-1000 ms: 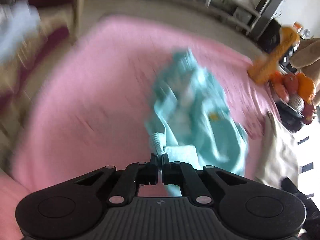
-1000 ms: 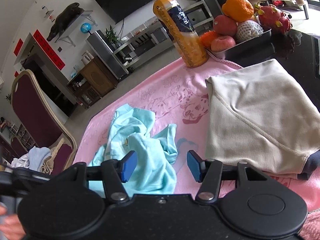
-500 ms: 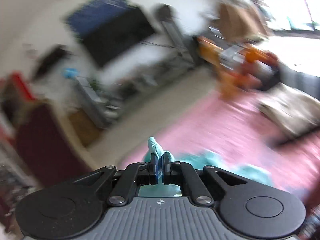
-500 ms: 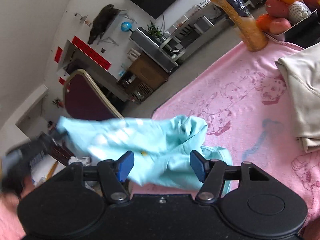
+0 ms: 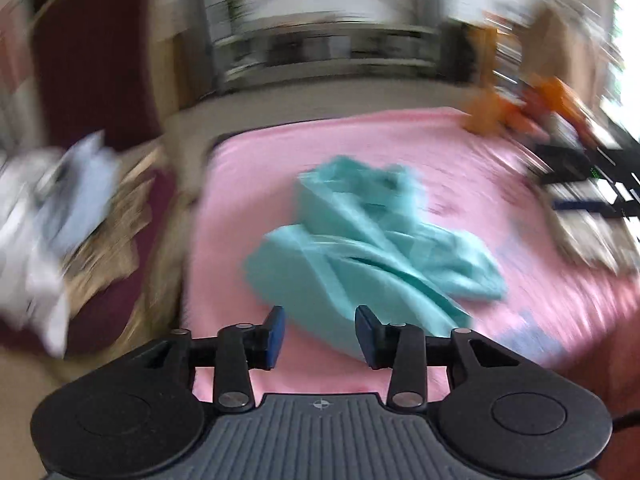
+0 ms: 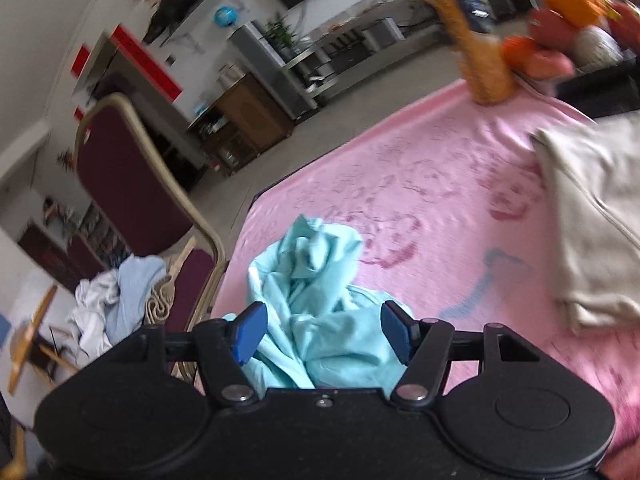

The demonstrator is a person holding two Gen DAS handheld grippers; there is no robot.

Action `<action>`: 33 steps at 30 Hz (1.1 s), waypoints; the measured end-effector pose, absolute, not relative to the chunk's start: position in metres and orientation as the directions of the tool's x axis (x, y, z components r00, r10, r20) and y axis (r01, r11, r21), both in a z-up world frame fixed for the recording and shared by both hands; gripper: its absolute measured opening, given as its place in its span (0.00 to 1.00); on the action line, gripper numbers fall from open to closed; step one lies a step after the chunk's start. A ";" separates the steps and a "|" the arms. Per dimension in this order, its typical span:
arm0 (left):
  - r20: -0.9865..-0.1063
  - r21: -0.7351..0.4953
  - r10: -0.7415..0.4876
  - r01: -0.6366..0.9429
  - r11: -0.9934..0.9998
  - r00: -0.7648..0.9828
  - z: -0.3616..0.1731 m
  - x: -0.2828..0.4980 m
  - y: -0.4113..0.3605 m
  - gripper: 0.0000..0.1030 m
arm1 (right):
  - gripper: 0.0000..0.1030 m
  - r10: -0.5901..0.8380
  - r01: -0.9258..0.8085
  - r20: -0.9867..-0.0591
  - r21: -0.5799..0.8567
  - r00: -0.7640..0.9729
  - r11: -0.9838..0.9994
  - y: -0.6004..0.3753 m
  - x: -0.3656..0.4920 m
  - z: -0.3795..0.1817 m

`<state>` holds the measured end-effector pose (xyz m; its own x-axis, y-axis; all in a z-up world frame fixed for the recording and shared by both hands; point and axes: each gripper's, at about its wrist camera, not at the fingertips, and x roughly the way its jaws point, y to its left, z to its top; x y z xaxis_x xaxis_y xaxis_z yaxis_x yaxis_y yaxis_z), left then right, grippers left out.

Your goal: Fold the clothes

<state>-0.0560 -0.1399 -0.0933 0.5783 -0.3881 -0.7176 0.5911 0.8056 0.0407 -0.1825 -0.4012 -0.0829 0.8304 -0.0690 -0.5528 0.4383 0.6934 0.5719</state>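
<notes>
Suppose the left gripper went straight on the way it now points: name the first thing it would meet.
Most likely the crumpled turquoise garment on the pink blanket. The left gripper, its jaws just opened, holds nothing; blur leaves depth uncertain.

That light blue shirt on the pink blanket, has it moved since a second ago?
Yes. The light blue shirt was dragged away from the folded beige garment, toward the blanket edge near the maroon chair. The left gripper, jaws just opened, has released it.

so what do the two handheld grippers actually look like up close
Both are matte black with two round side discs, silver pivot screws and linkage arms ending in blue pads. The left gripper has a grey ribbed centre plate with a small crosshair mark; the right gripper has a plain black body with one centre screw.
</notes>
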 end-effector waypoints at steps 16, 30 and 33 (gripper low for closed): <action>-0.785 -0.387 -0.490 0.318 0.865 0.379 -0.155 0.027 -0.110 0.41 | 0.44 0.034 0.356 -0.715 0.389 0.699 0.850 -0.346 0.001 -0.091; -0.783 -0.347 -0.488 0.381 0.857 0.386 -0.160 0.029 -0.117 0.43 | 0.01 -0.143 0.475 -0.711 0.293 0.688 0.830 -0.354 0.023 -0.087; -0.779 -0.319 -0.475 0.394 0.862 0.408 -0.158 0.024 -0.118 0.43 | 0.01 -0.240 0.566 -0.636 0.376 0.734 0.734 -0.392 -0.041 -0.052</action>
<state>0.0239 -0.1179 -0.1579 0.4084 -0.4754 -0.7792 0.3941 0.8618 -0.3192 -0.0414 -0.3924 -0.0523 0.7339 -0.2399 -0.6355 0.5658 0.7336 0.3764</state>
